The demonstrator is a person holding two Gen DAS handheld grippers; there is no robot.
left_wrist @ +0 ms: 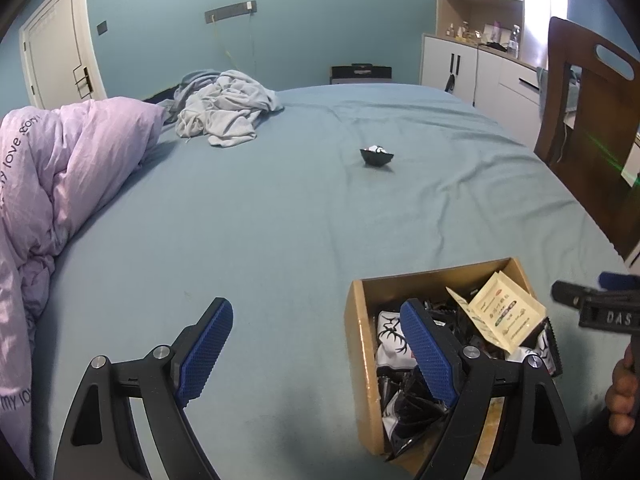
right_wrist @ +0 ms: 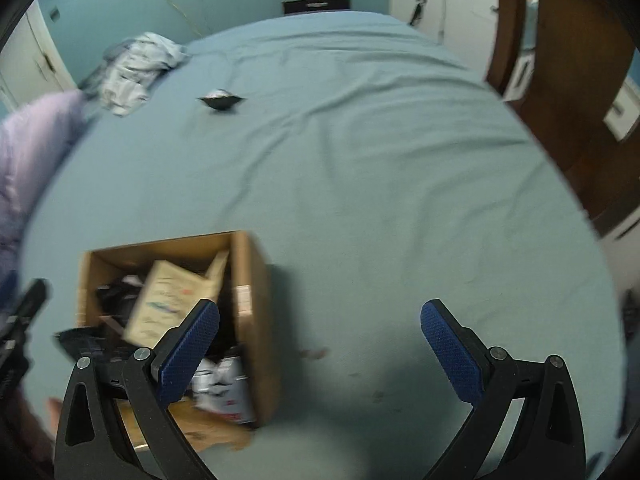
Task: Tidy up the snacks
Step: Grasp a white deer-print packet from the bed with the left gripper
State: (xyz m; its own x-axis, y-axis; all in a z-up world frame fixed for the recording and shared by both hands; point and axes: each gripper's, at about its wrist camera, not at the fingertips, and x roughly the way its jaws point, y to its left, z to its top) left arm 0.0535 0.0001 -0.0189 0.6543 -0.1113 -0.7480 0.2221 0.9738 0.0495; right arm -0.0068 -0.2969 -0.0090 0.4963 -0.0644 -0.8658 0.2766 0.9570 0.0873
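An open cardboard box point(left_wrist: 356, 344) sits on the blue bed near the front edge; it also shows in the right wrist view point(right_wrist: 256, 320). It holds several black-and-white snack packets point(left_wrist: 390, 344) and a cream sachet point(left_wrist: 504, 316), which also shows in the right wrist view point(right_wrist: 172, 304). One black snack packet point(left_wrist: 377, 155) lies alone mid-bed, also in the right wrist view point(right_wrist: 221, 101). My left gripper point(left_wrist: 316, 348) is open and empty, its right finger over the box. My right gripper point(right_wrist: 320, 352) is open and empty, just right of the box.
A lilac duvet point(left_wrist: 60, 184) is heaped on the bed's left side. Crumpled grey clothes point(left_wrist: 224, 108) lie at the far end. A wooden chair point(left_wrist: 592, 120) stands at the bed's right edge, with white cabinets point(left_wrist: 460, 64) behind it.
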